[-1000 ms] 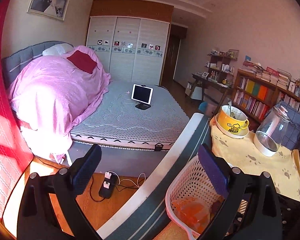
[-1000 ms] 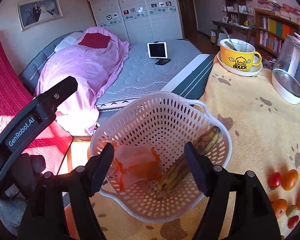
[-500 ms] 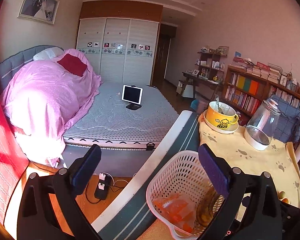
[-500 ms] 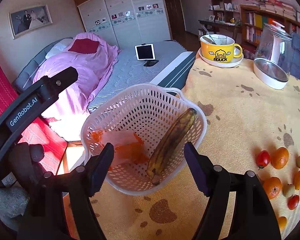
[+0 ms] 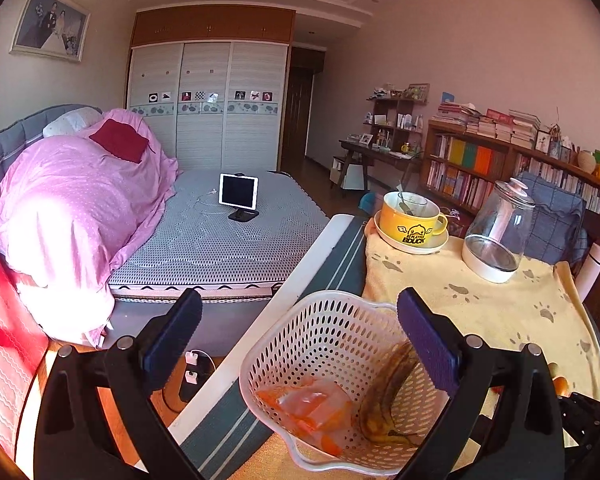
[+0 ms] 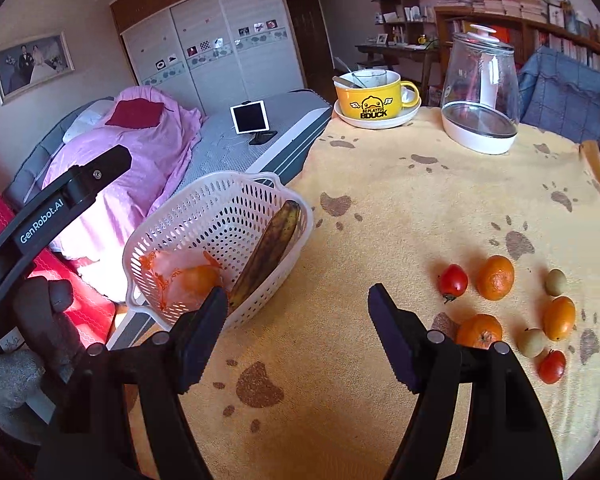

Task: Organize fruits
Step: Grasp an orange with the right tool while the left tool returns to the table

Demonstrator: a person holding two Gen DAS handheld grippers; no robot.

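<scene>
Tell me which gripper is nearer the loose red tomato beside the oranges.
Right. The right gripper hangs open over the cloth just left of the tomato. The left gripper is open by the white basket, farther off.

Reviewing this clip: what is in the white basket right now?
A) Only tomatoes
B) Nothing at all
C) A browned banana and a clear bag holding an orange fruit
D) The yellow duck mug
C. In the right wrist view the white basket holds a browned banana lying beside a clear bag with an orange fruit inside; the tomatoes sit on the yellow cloth.
</scene>
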